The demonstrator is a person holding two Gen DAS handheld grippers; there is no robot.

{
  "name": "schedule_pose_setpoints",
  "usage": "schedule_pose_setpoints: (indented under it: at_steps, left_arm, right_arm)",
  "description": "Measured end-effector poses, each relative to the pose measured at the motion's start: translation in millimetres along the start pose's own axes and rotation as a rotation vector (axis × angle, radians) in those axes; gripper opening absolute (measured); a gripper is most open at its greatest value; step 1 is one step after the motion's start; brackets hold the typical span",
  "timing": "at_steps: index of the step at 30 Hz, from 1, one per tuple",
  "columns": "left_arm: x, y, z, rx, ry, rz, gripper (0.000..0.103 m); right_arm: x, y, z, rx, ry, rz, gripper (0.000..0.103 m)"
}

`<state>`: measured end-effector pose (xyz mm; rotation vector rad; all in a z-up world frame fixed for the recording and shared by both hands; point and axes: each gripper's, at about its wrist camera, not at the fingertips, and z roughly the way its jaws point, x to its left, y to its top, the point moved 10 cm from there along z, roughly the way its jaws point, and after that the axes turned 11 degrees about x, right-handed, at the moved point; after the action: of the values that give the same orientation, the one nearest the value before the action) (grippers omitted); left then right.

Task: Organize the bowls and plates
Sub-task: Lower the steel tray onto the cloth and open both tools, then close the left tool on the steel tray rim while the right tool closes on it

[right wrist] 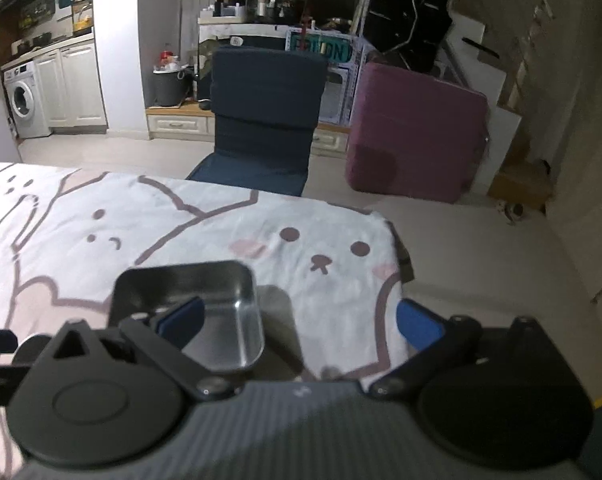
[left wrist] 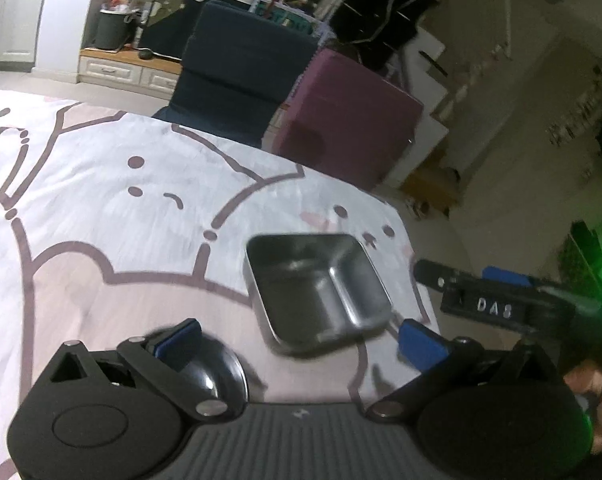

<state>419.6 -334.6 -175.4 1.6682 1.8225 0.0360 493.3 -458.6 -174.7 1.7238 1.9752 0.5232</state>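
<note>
A square steel bowl (left wrist: 319, 286) sits on the cartoon-print tablecloth (left wrist: 121, 208) near the table's right edge. My left gripper (left wrist: 299, 340) is open, with the bowl's near rim between its blue pads. A dark round bowl (left wrist: 215, 376) lies under the left finger. The right gripper's body (left wrist: 497, 304) shows at the right. In the right wrist view the steel bowl (right wrist: 225, 308) lies by the left finger, which reaches over its rim. My right gripper (right wrist: 297, 326) is open and holds nothing.
A dark blue chair (right wrist: 267, 116) and a purple box (right wrist: 417, 128) stand beyond the table's far edge. The table's right edge (right wrist: 397, 264) drops to the floor close to the bowl. Kitchen cabinets and a washing machine (right wrist: 23, 98) stand far left.
</note>
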Motion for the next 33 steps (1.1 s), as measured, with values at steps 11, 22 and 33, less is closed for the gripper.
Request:
schedule_pose_setpoints:
  at_steps: [11,22,33]
  left_arm:
    - [26,25,42,0.06,-0.012,-0.061,0.098]
    - [24,17,61,0.18,-0.005,-0.004,0.069]
    - [24,28,70,0.205,-0.005,0.032,0.027]
  right_arm:
    - [22,14,62,0.076,0.082,-0.175,0.079]
    - [44,0,78,0.189,0.15,-0.164,0.022]
    - [33,-18,69,0.213,0.136,-0.056,0.005]
